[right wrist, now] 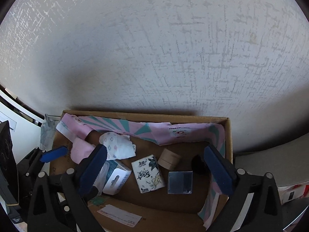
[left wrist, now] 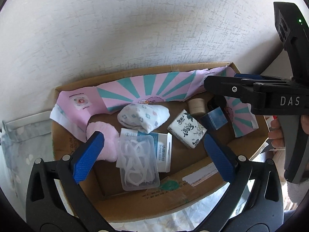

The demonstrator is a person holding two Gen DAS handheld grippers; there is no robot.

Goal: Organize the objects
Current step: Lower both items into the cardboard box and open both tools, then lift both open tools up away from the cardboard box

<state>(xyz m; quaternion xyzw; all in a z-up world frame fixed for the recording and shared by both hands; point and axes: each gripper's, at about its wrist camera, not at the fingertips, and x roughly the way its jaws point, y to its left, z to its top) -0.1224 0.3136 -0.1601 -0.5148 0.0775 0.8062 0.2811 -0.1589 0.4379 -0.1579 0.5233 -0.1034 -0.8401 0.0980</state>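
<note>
left wrist view: left gripper (left wrist: 154, 150) hangs over the cardboard box (left wrist: 146, 203) with fingers spread wide and empty, and the clear plastic case (left wrist: 138, 164) sits right between them, flat on the box floor on top of the white packet (left wrist: 164, 150), long axis running roughly along the fingers. right gripper (right wrist: 154, 170), also wide open and holding nothing, is over the tissue pack (right wrist: 147, 174) and the blue box (right wrist: 180, 182) further right. my read: left is nearer the case, so a straight drop and close across its short side should do; the pink sock (left wrist: 104, 135) touching the left finger could snag.

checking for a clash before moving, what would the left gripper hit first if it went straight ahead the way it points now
Most likely the clear plastic case of white floss picks, which lies between the open left gripper fingers inside the cardboard box; depth is uncertain.
</note>
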